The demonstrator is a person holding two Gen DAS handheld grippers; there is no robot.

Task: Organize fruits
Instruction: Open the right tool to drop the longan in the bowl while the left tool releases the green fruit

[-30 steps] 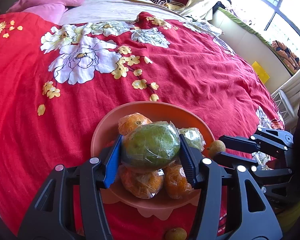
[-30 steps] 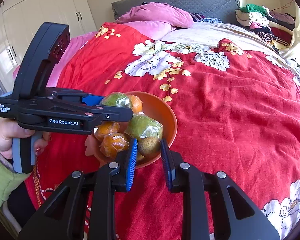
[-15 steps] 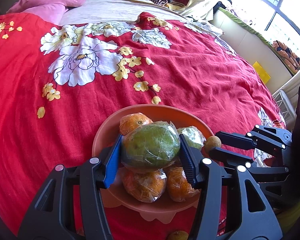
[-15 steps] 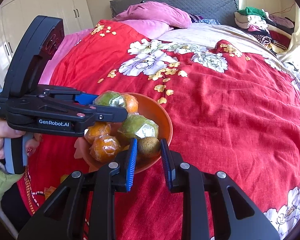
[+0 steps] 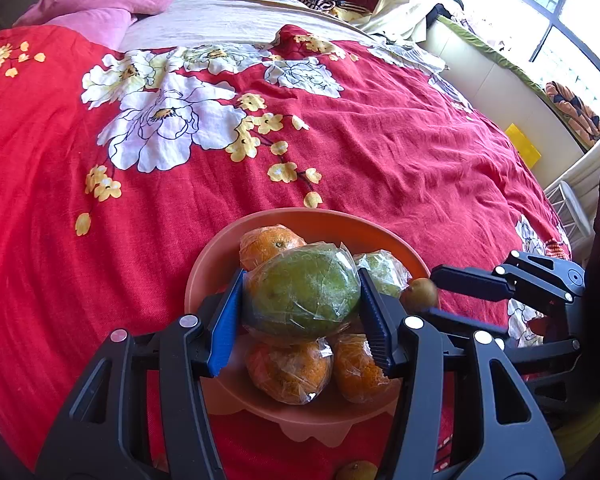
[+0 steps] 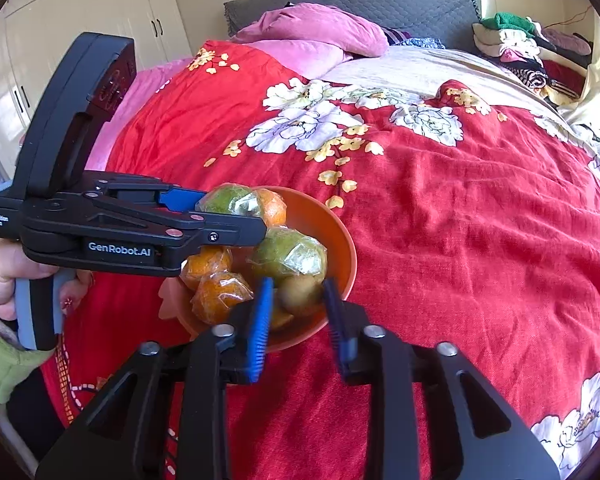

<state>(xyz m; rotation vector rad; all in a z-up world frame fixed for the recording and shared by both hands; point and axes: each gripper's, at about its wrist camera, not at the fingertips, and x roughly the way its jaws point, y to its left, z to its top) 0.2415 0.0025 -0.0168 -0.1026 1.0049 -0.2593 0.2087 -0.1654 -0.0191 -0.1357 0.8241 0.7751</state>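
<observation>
The right gripper (image 6: 298,312) has let go and its jaws are opening, so the little brown fruit (image 6: 300,294) now sits in the orange bowl (image 6: 346,248), while the left gripper (image 5: 300,312) squeezes the wrapped green fruit (image 5: 302,294) above it.
</observation>
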